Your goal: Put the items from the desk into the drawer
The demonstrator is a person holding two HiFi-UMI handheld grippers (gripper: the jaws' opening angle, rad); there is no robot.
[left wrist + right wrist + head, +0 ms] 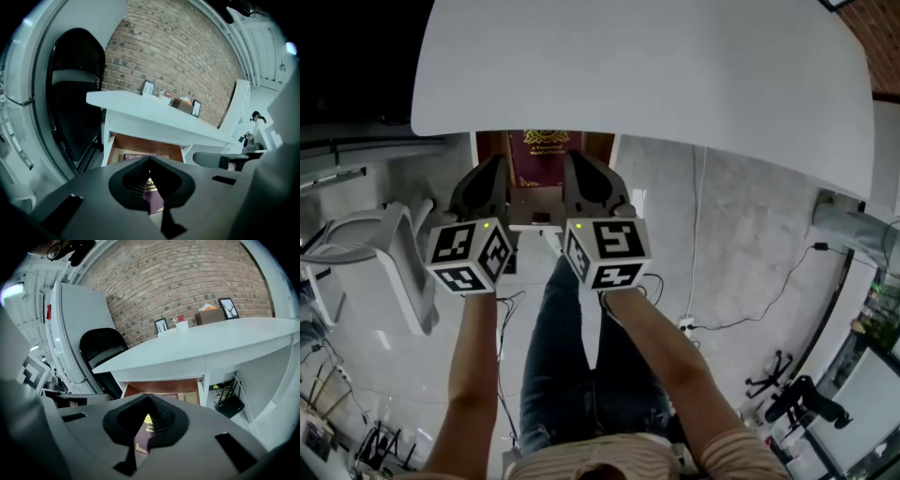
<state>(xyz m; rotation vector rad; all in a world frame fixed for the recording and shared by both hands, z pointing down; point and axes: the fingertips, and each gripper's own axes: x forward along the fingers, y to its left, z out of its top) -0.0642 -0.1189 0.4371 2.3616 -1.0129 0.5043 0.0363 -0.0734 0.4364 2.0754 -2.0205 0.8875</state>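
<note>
Our left tool point(150, 161) and right tool point(149, 397) are both closed tight, with nothing gripped. Just ahead of and below their tips the drawer point(164, 386) stands open, with a maroon book point(546, 155) lying inside. A tissue box point(208, 315) and picture frames point(228, 308) stand well beyond the tips on the worktop point(656, 84), so we judge more is left. Its front edge overhangs the drawer; the space above the tools looks free.

- We are wearing a striped top point(609, 457), pale with thin dark lines.
- We are wearing dark blue jeans point(572, 375).
- Our left gripper point(495, 164) and right gripper point(578, 159) are showing dark grey, matte, rounded shells.
- Each is bearing a white cube with black square markers, the left cube point(471, 255) and the right cube point(607, 251), a small green light glowing near the upper edge.
</note>
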